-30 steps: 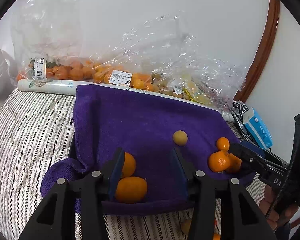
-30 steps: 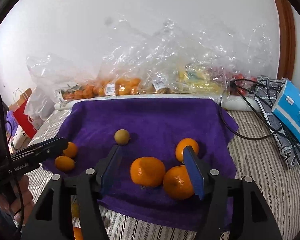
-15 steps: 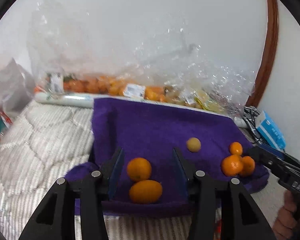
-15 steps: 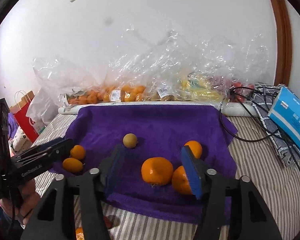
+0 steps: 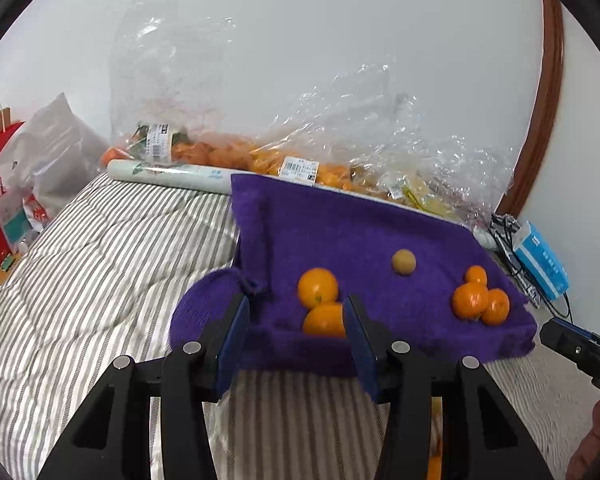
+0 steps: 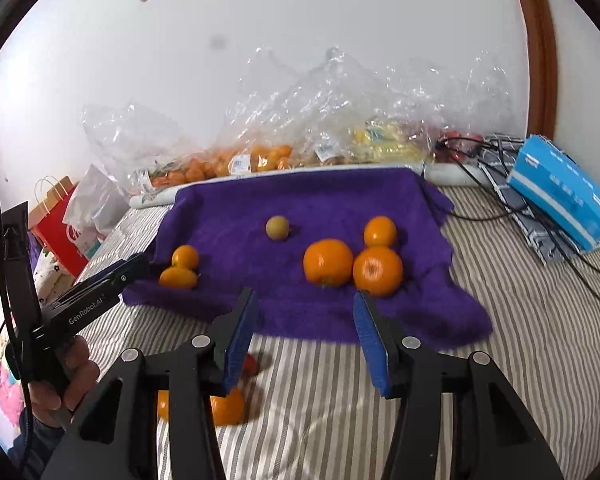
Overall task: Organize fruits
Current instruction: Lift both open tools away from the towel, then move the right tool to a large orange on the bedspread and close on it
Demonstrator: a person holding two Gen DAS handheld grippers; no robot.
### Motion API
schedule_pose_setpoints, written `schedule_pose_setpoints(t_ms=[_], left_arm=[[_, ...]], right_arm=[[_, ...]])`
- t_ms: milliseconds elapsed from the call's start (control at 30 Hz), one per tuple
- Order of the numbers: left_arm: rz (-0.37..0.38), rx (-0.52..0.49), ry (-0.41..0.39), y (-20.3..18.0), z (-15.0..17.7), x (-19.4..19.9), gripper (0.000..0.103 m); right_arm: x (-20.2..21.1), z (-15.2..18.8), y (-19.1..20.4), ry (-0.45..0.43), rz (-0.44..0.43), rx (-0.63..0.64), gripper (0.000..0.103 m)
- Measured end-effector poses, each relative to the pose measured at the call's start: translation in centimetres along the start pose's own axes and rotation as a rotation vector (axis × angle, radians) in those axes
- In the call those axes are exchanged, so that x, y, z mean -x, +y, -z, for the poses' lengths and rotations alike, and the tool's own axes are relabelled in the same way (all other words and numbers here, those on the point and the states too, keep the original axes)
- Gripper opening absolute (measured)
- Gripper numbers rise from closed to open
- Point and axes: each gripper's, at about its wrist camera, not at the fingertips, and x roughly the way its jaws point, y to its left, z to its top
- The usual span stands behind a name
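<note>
Backing both tongs, left (image 5: pixel 296 316) and right (image 6: pixel 306 312), off the towel (image 6: pixel 300 200); right narrowing on nothing, left part-open, empty, an orange (image 5: pixel 324 320) sitting beyond at the near edge.

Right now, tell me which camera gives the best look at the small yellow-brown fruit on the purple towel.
The right wrist view. There the yellow-brown fruit sits near the middle of the purple towel, fully exposed and apart from the oranges. The left wrist view also shows it whole, but farther off to the right, beyond the left gripper.
</note>
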Motion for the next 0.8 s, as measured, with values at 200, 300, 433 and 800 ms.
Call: schedule_pose_setpoints(t_ms=[200,300,433,800], left_arm=[[-0.005,0.01,0.009,0.8,1.2,1.4,0.046],[0.013,0.043,0.019,1.7,1.8,2.4,0.046],[0.03,0.076,0.038,2.6,2.6,3.7,0.046],[0.07,0.03,0.114,1.8,4.2,4.1,0.047]], right_arm=[[0.3,1.7,0.8,0.028,-0.005,-0.008,0.05],[0.1,2.4,1.2,0.045,-0.01,-0.005,0.05],[-0.1,3.5,1.8,0.064,-0.019,0.001,0.05],[-1.3,5.7,4.7,0.14,-0.07,0.064,0.043]])
